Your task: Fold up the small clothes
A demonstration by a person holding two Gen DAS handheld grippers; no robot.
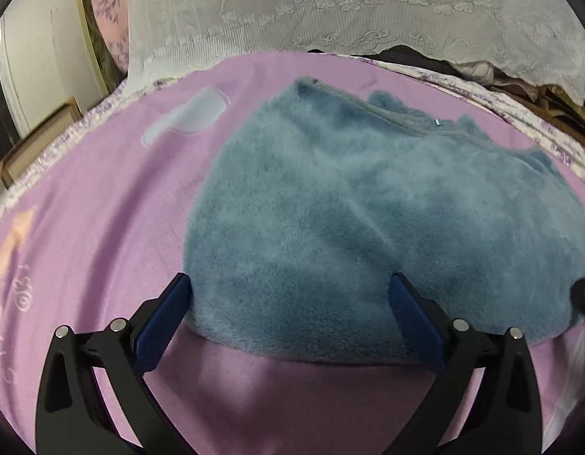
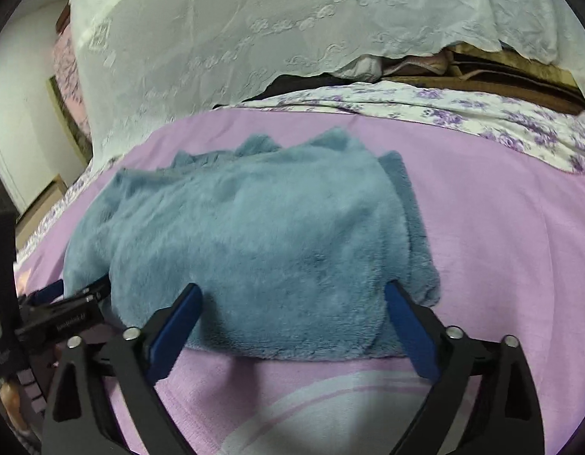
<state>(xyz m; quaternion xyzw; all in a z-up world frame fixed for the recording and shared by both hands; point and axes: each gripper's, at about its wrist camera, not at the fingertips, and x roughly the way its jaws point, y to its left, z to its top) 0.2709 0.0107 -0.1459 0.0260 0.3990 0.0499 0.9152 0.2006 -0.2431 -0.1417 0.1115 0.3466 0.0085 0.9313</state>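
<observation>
Your pink blanket (image 1: pixel 102 227) covers the bed and fills both views. The folded blue fleece garment (image 1: pixel 349 220) lies on it at frame centre. Your left gripper (image 1: pixel 290 288) and right gripper (image 2: pixel 294 295) hold their jaws spread wide at its near edge, gripping nothing.

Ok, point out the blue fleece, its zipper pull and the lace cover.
blue fleece (image 2: pixel 262 250): right wrist view, middle of folded top.
zipper pull (image 1: pixel 436 123): left wrist view, metal tab.
lace cover (image 1: pixel 330 11): left wrist view, flowered band.

Both wrist views close, angled down, sharing blue fleece garment (image 1: pixel 349 220)
</observation>
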